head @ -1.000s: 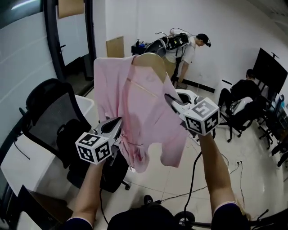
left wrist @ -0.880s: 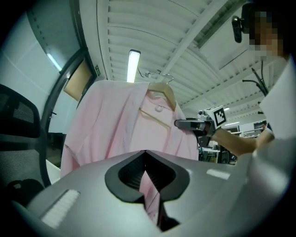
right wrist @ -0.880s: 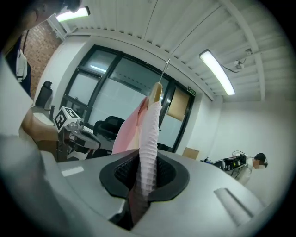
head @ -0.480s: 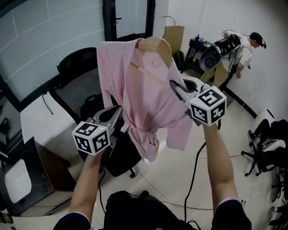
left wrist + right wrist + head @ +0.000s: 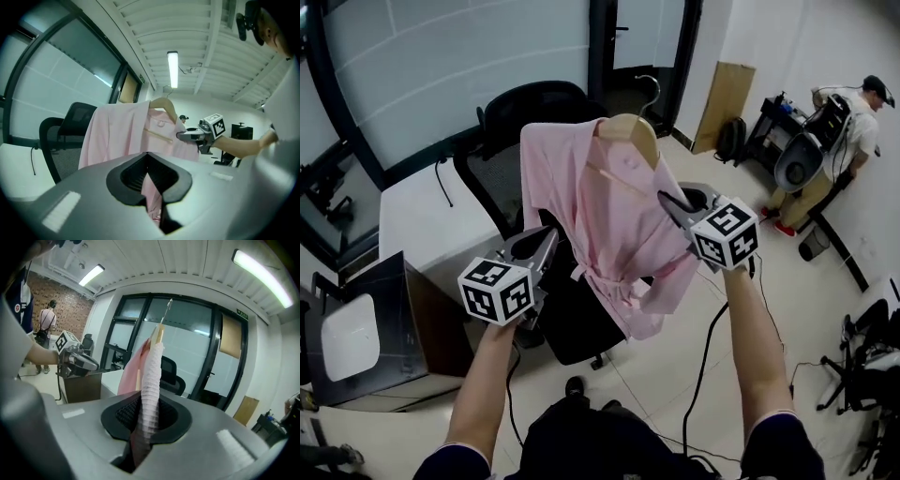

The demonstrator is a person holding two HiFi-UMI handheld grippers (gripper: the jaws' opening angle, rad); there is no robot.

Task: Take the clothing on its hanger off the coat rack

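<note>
A pink garment (image 5: 609,234) hangs on a wooden hanger (image 5: 630,131) and is held up in the air. The hanger's metal hook (image 5: 652,94) is free; no coat rack shows in any view. My right gripper (image 5: 664,200) is shut on the garment's shoulder over the hanger arm, and in the right gripper view the pink cloth (image 5: 151,380) runs down between its jaws. My left gripper (image 5: 551,242) is shut on the garment's lower left side; in the left gripper view the fabric (image 5: 152,197) is pinched between its jaws.
A black office chair (image 5: 525,103) and a white desk (image 5: 431,216) stand just behind the garment, in front of a glass wall. A dark cabinet (image 5: 356,328) is at the left. A person (image 5: 853,112) bends over equipment at the far right. Cables (image 5: 703,375) trail on the floor.
Both grippers and the garment have swung left together, from facing the room with the people to facing the desk and glass wall. Both grips are unchanged.
</note>
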